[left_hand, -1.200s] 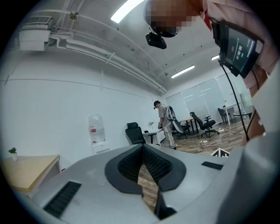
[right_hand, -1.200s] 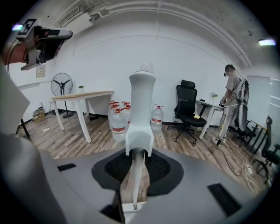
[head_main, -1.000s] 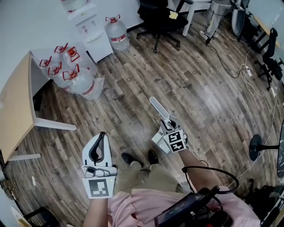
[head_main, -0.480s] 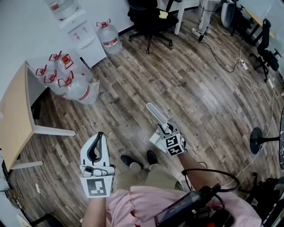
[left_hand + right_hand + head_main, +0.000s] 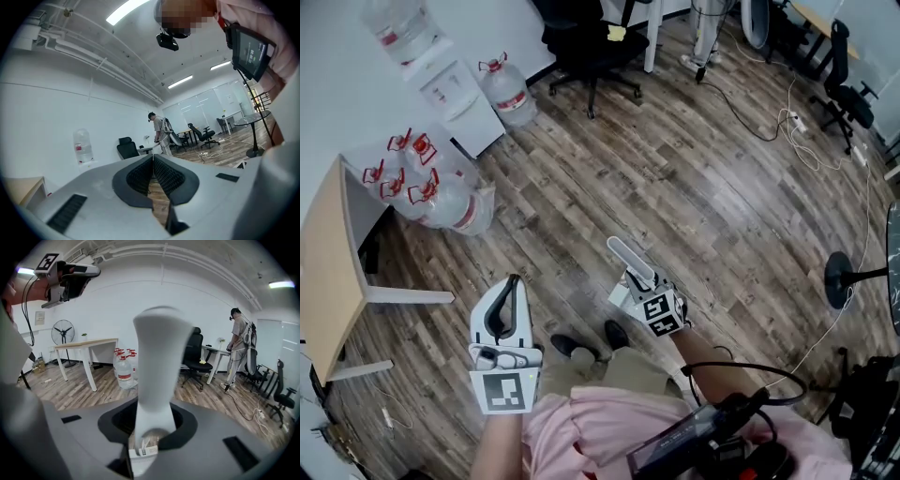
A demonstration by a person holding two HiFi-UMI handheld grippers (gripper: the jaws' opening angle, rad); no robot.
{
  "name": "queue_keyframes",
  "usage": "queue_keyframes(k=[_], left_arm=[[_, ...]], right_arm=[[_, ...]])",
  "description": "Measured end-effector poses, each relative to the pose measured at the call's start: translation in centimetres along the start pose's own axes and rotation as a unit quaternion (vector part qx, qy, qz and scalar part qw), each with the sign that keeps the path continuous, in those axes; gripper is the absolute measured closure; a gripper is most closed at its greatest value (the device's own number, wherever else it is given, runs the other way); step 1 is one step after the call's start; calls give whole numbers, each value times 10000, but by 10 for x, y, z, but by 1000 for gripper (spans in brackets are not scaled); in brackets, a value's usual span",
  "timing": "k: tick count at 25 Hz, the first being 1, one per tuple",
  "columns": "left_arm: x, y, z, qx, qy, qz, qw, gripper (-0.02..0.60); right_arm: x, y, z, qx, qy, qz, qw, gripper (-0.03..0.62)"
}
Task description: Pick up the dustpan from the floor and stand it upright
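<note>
gripping the pale grey long-handled plastic dustpan (image 5: 629, 255) near the lower end of its handle, the right gripper (image 5: 640, 284) carries it just ahead of the person's black shoes (image 5: 616, 333). its fingers (image 5: 186, 425) pinch the stem from both sides. the hold sits low, close to the ribbed white joint seen in the right gripper view, likely so the pan end can be steered down onto its base. the pan itself is mostly hidden under the gripper in the head view. the handle slants forward, away from the shoes, so the dustpan appears to be off the dark wood-plank floor (image 5: 722, 206) but not yet stood upright.

the left gripper (image 5: 152, 174) is held to the left of the shoes, its fingers pressed together on nothing. it is apparently kept clear because one grip is enough for so light a tool.

compared with one second ago, the grip on the handle looks unchanged and the left gripper keeps its place beside the shoes. the right gripper has drawn slightly nearer the shoes. the head camera has swung, sliding the clear water bottles (image 5: 441, 192) and the black office chair (image 5: 586, 42) leftward in the frame.
</note>
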State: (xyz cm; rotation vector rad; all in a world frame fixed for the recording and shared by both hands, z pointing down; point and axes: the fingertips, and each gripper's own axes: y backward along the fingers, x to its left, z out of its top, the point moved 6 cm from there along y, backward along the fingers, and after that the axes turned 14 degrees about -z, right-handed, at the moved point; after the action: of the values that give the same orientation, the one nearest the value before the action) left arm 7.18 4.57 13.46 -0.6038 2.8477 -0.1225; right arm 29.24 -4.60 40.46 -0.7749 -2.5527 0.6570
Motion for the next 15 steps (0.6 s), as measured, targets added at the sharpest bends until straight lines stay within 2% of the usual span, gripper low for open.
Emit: queue_keyframes(k=[10, 15], left_arm=[[-3, -19, 1, -143, 64, -255, 9996, 568], [-8, -30, 0, -242, 152, -375, 9989, 568]], right_arm=[[-10, 17, -9, 71, -187, -183, 9996, 473], [-17, 28, -8, 42, -306, -143, 9994, 414]])
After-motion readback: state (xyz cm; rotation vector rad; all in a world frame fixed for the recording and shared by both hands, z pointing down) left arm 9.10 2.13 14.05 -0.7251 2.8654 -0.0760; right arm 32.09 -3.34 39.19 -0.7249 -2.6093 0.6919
